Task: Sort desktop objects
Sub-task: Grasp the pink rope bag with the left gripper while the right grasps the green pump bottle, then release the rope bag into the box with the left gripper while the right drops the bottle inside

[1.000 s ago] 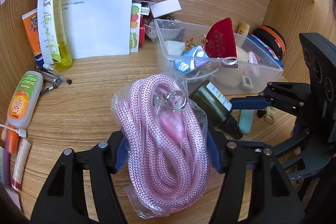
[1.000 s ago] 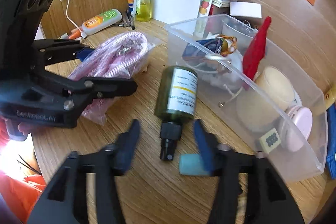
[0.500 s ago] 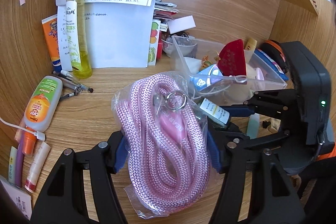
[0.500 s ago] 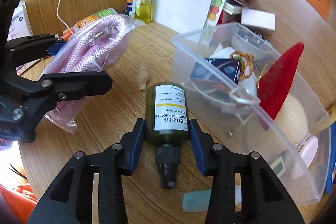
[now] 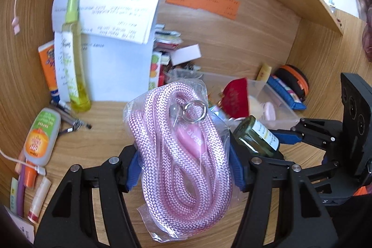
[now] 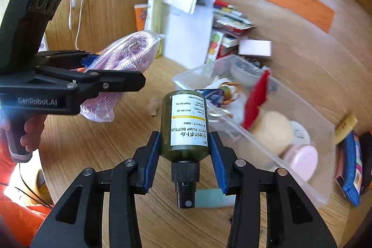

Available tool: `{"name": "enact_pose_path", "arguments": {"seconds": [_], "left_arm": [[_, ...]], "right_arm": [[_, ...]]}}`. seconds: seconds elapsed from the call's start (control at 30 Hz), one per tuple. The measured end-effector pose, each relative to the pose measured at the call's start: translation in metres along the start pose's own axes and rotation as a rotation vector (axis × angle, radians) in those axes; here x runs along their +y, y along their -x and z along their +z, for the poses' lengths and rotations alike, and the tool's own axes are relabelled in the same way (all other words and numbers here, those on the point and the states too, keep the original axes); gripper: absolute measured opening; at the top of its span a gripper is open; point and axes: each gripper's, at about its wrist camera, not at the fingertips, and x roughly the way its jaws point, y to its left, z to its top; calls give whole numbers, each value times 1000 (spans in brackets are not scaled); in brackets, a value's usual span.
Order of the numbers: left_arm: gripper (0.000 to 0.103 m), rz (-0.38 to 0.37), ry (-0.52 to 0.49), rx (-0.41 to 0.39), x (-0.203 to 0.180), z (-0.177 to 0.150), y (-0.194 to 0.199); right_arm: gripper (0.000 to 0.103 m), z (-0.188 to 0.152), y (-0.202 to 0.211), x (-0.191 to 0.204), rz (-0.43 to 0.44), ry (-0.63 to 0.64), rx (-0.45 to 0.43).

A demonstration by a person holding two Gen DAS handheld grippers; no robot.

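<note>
A bagged coil of pink rope [image 5: 183,145] with a metal ring hangs above the desk, my left gripper [image 5: 184,169] shut on it. From the right wrist view the same rope [image 6: 121,57] shows at the left, held in that gripper [image 6: 111,71]. My right gripper [image 6: 184,155] is shut on a dark green pump bottle [image 6: 187,127], lifted off the wood with its black nozzle pointing back at the camera. The bottle [image 5: 258,136] also appears beside the rope in the left wrist view, with the right gripper [image 5: 282,143] around it. A clear plastic bin [image 6: 300,164] of small items sits just right of the bottle.
A tall yellow spray bottle [image 5: 74,66], papers [image 5: 116,43] and a stack of cards stand against the back panel. An orange-label bottle [image 5: 39,138], pens and tubes lie at the left. A teal block [image 6: 214,199] lies on the desk under the bottle. A blue pouch [image 6: 351,169] lies at the right.
My right gripper closed on the green bottle and lifted it off the desk. The left gripper rose with the rope bag still in its grip.
</note>
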Motion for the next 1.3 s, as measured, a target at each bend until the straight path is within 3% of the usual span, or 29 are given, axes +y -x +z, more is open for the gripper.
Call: {"name": "enact_pose_path", "arguments": {"seconds": [0.63,0.93,1.3], "left_arm": [[62,-83,-62,-19,-44,50,-28],[62,-107,-91,13,-42,79,-58],[62,-130,-70,85,-37,83,-98]], "right_arm": [[38,-14,54,-90,-137,-179,-106],[38,4,41,-128,-157,-236,-106],[39,18,10,-151,-154,-272,-68]]}}
